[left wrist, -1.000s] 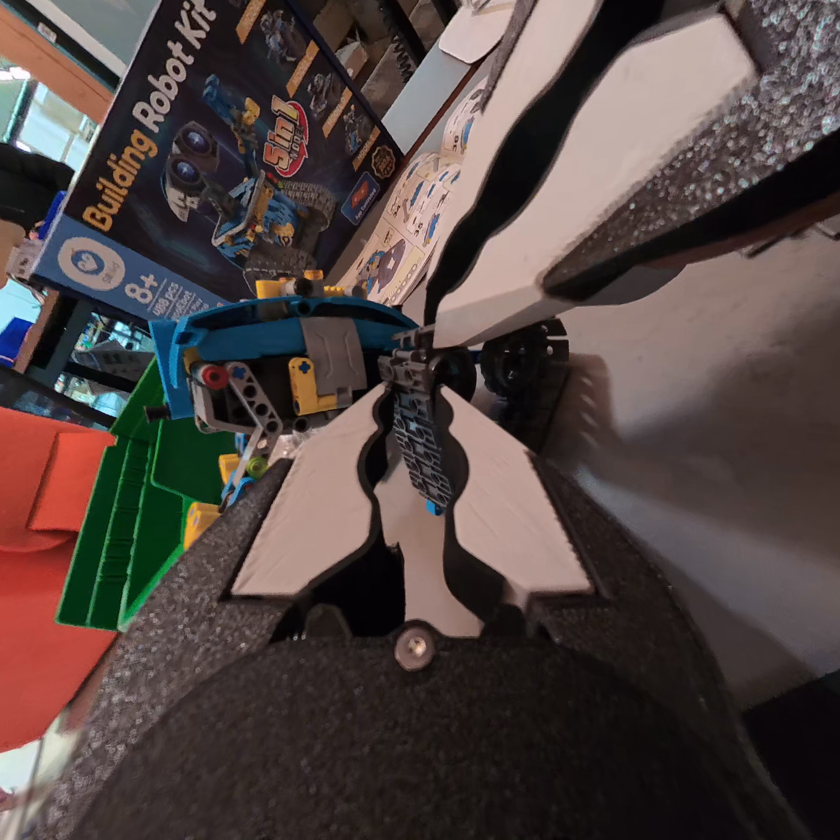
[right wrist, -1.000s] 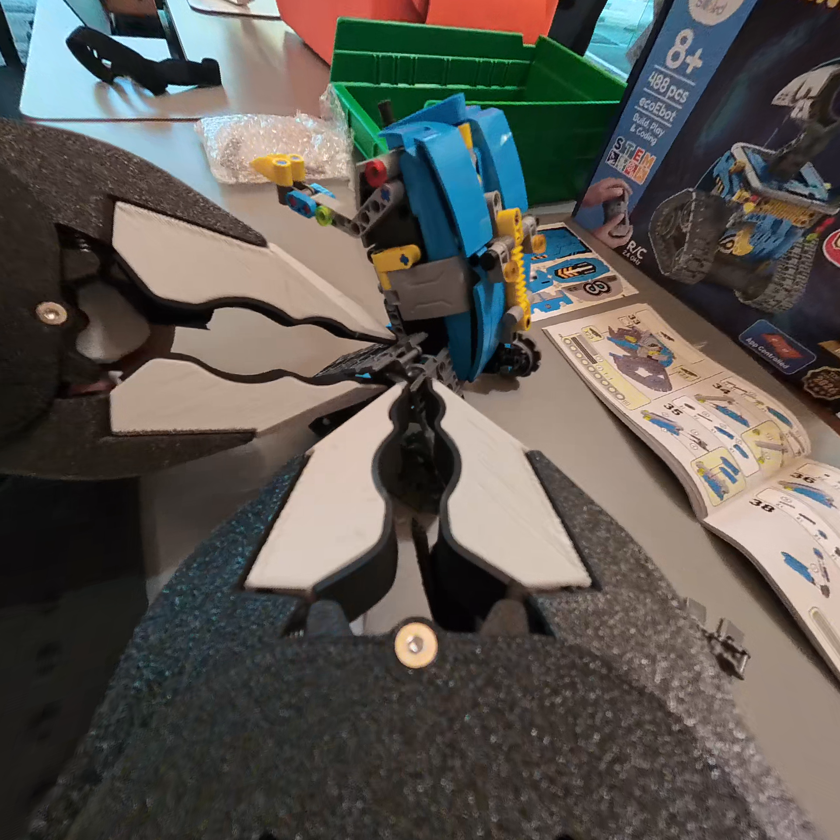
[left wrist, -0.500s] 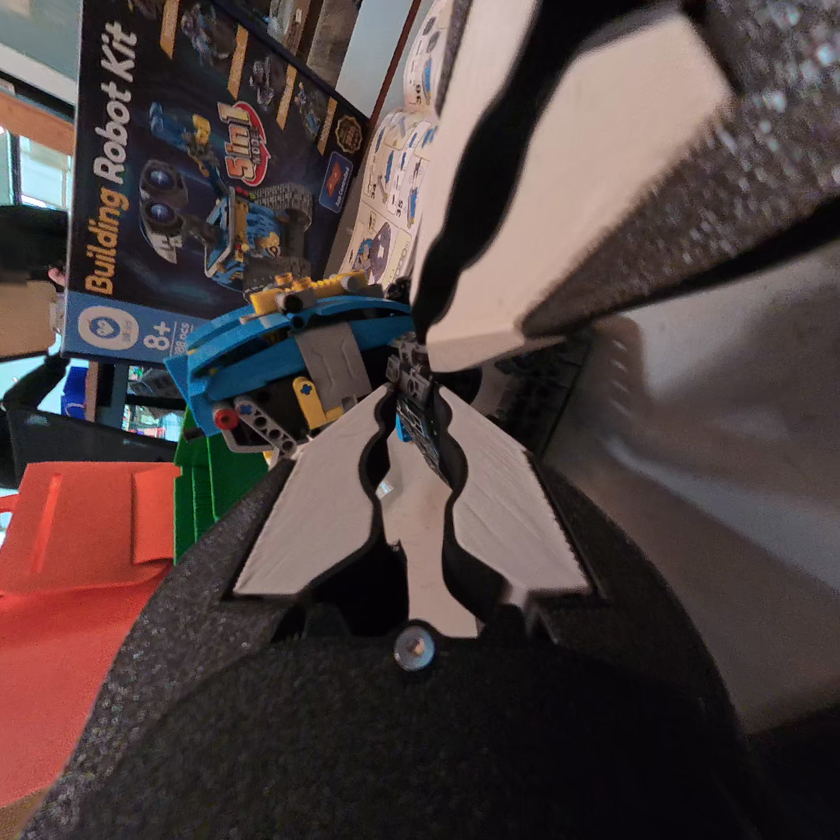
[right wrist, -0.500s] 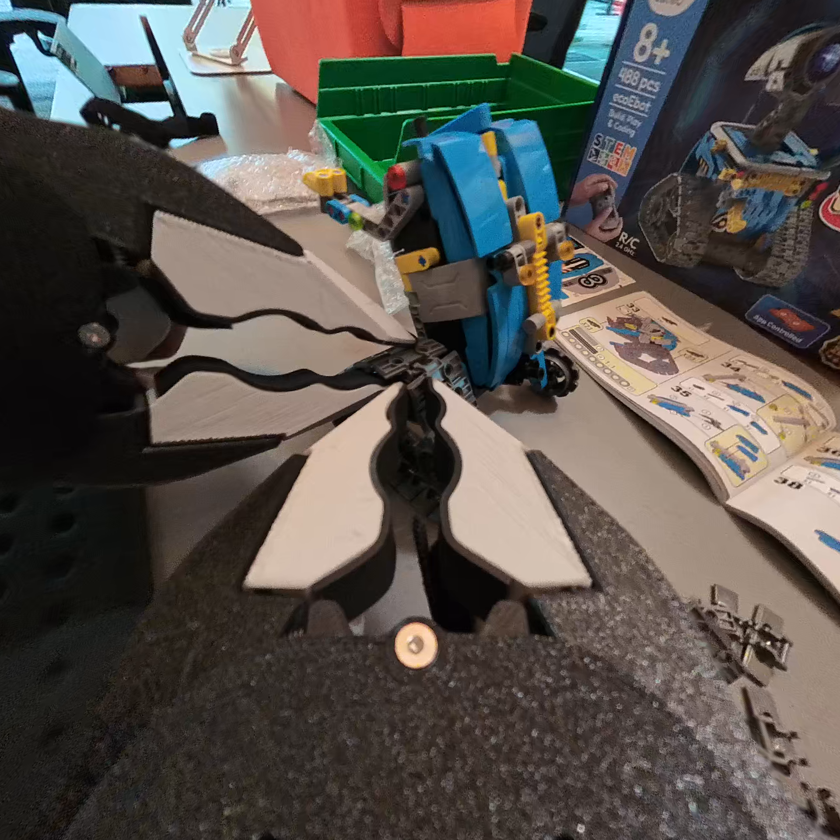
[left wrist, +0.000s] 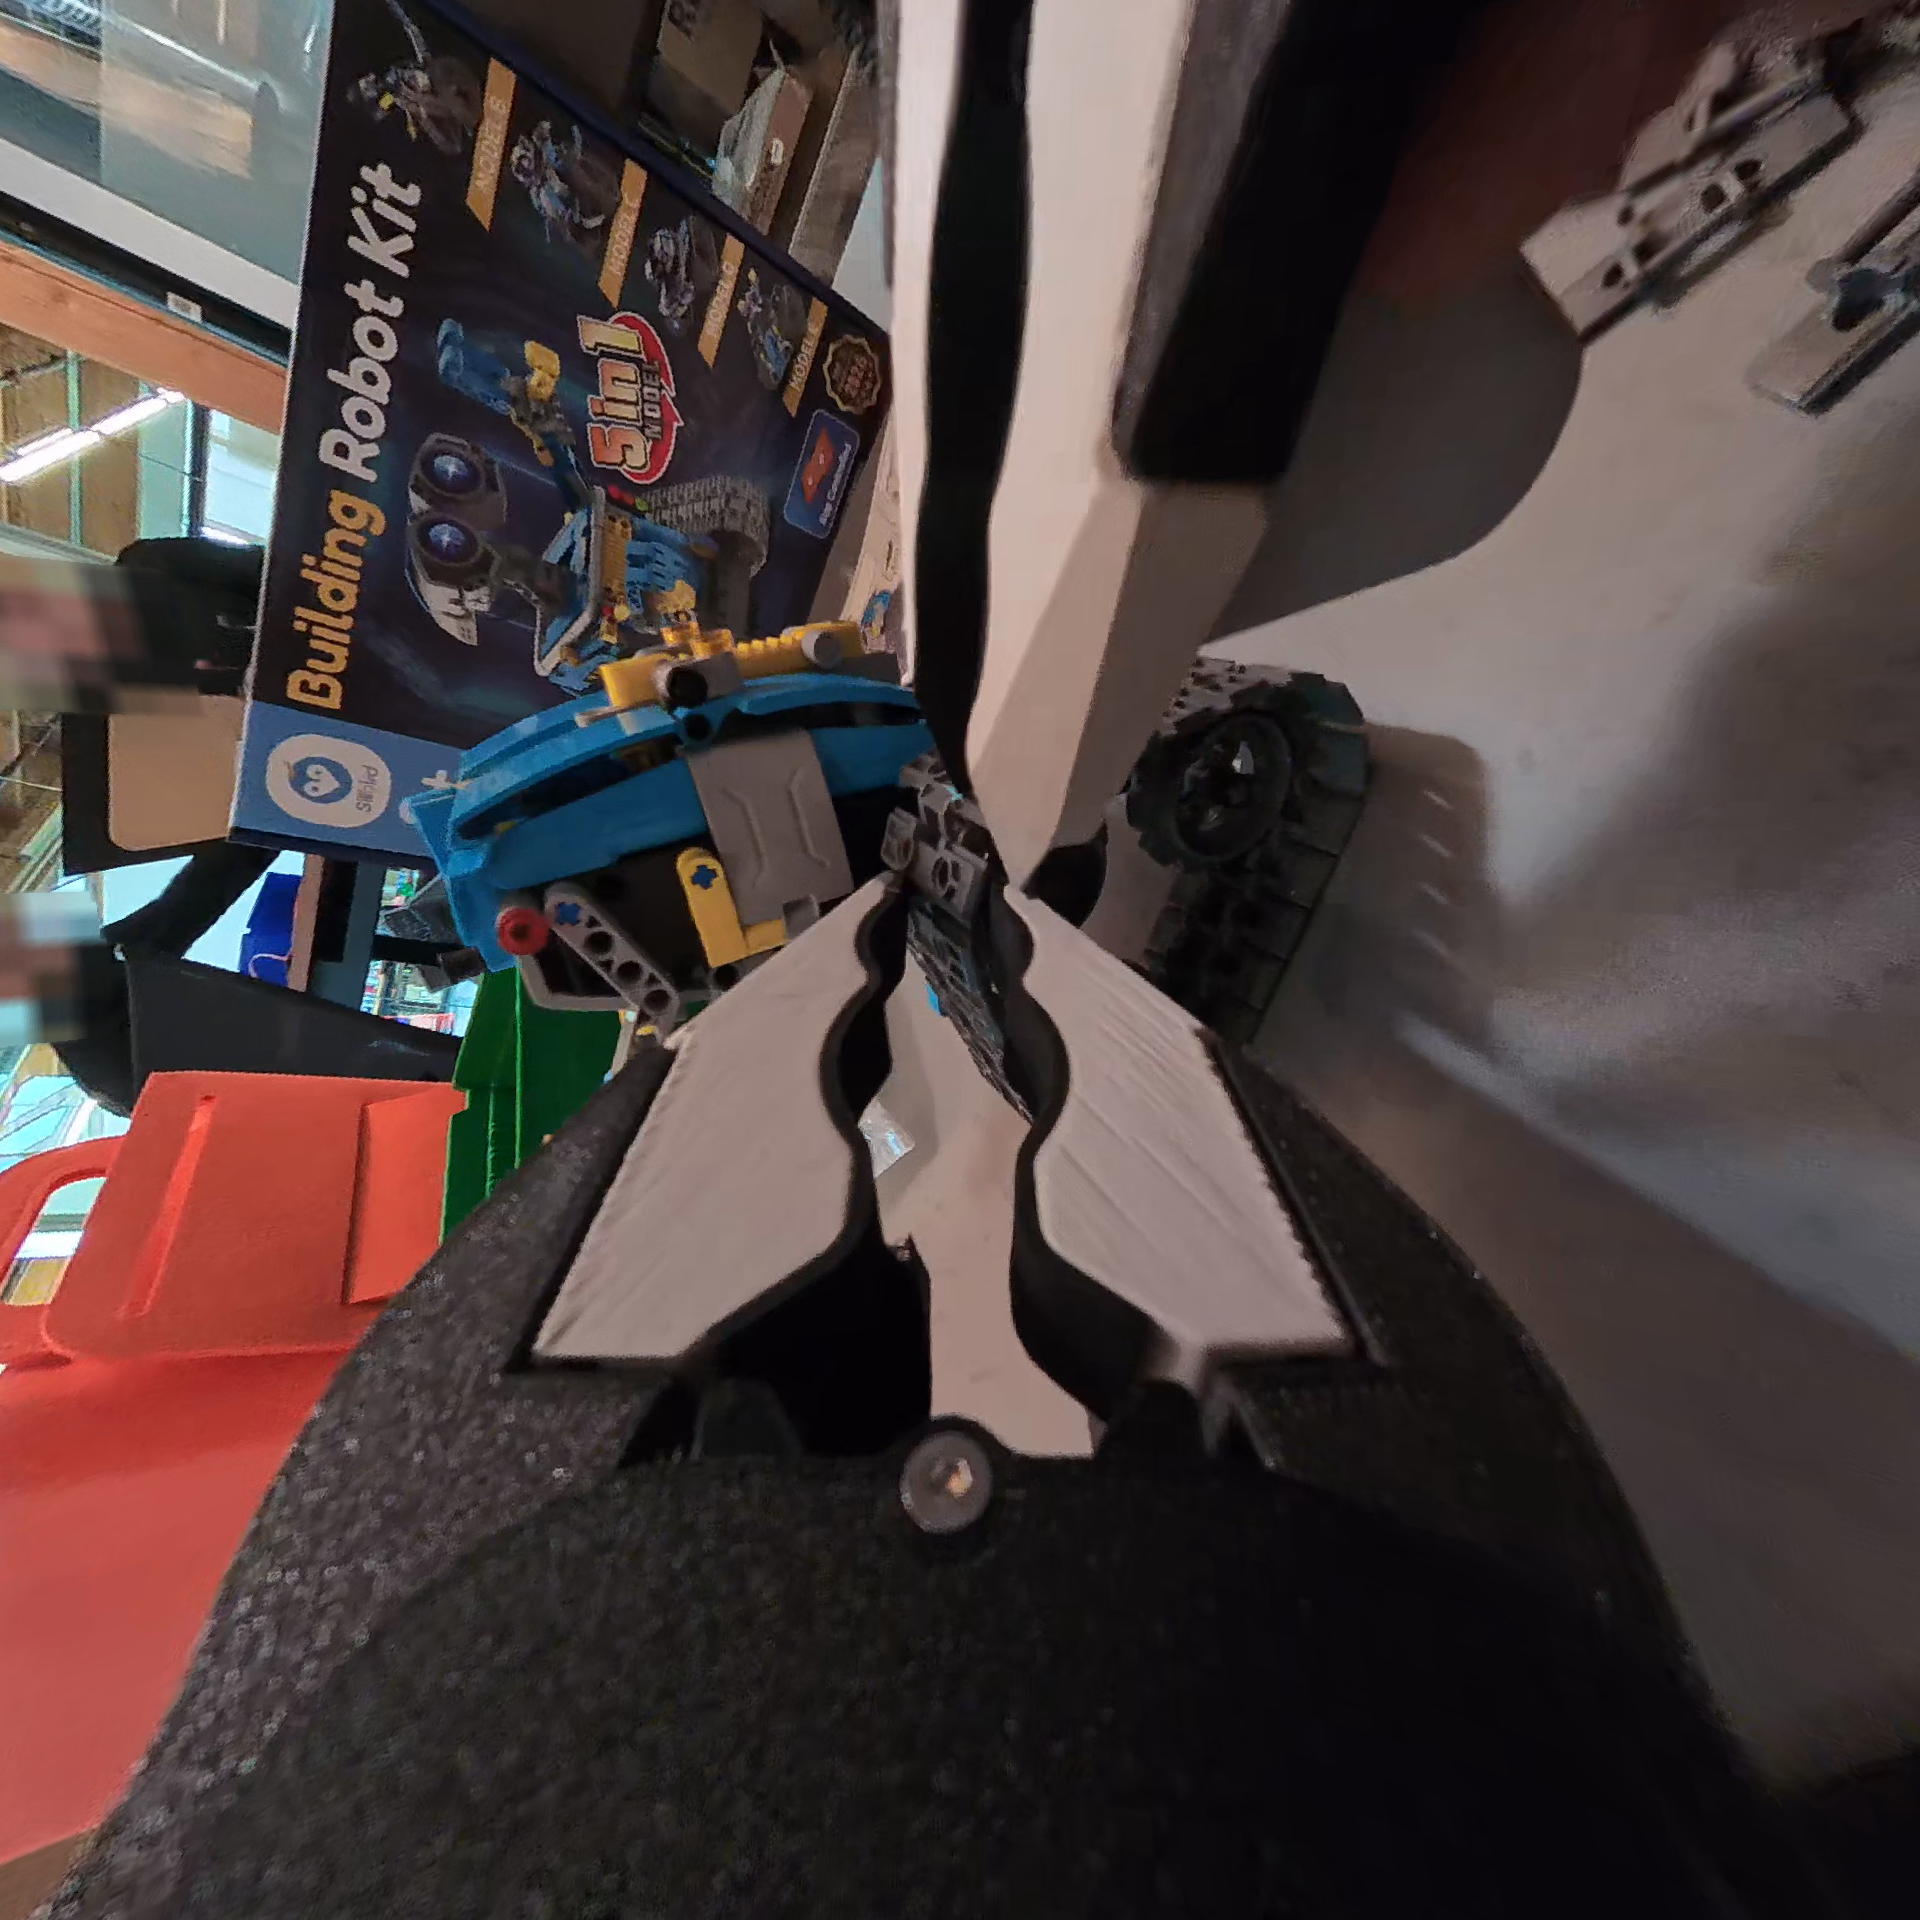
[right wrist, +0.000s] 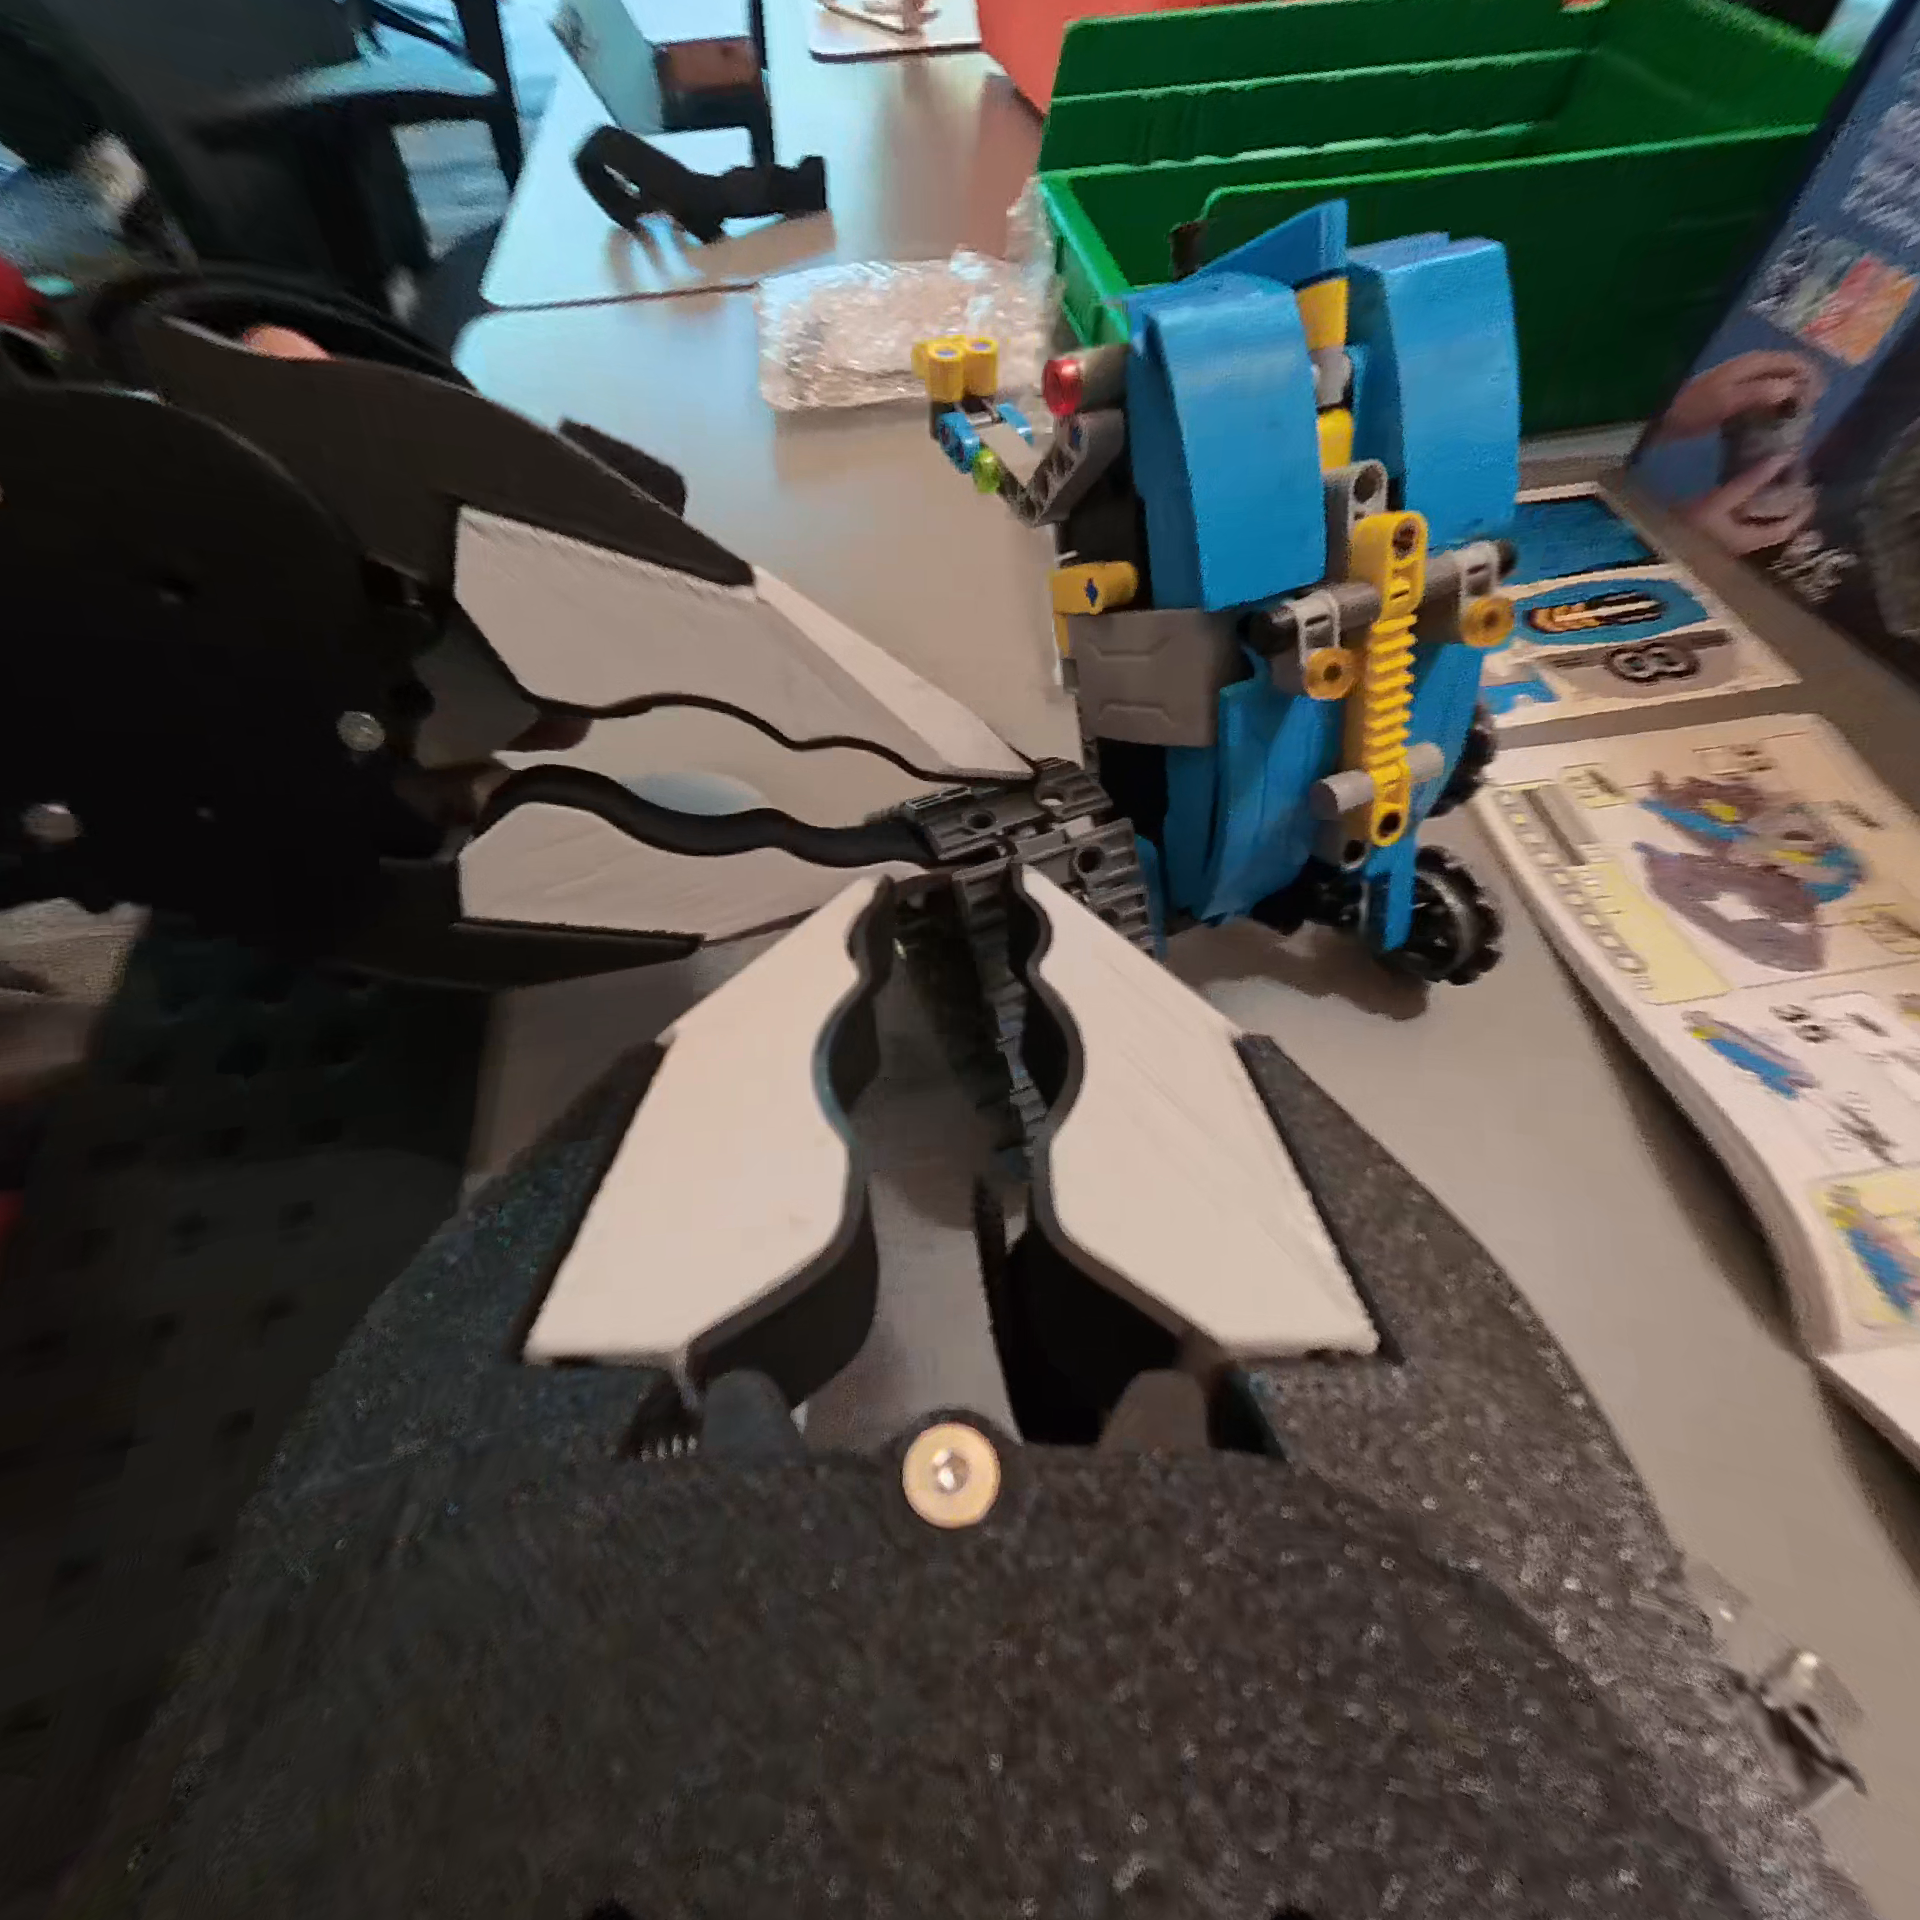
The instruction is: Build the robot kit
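Observation:
A black toy track strip (right wrist: 1003, 1023) runs from a blue and yellow brick-built robot model (right wrist: 1299, 561) that stands on its side on the grey table (right wrist: 1455, 1195). My right gripper (right wrist: 956, 883) is shut on the strip. My left gripper (right wrist: 982, 805) comes in from the left and is shut on the same strip just above, at the model's lower edge. In the left wrist view my left gripper (left wrist: 940, 894) pinches the strip (left wrist: 961, 987), and the right gripper (left wrist: 977, 800) reaches down from the top beside the model (left wrist: 665, 800) and its tracked wheel (left wrist: 1236, 779).
A green bin (right wrist: 1455, 135) stands behind the model, with a clear plastic bag (right wrist: 883, 332) to its left. An open instruction booklet (right wrist: 1714, 935) and a sticker sheet (right wrist: 1621, 634) lie to the right. The kit box (left wrist: 561, 416) stands behind. Loose grey track links (right wrist: 1797, 1704) lie near me. The tips of both grippers are at nearly the same place.
Both grippers stay shut on the track strip. The right wrist view has swung left and closer, so the model sits further right. More of the strip shows between the right fingers.

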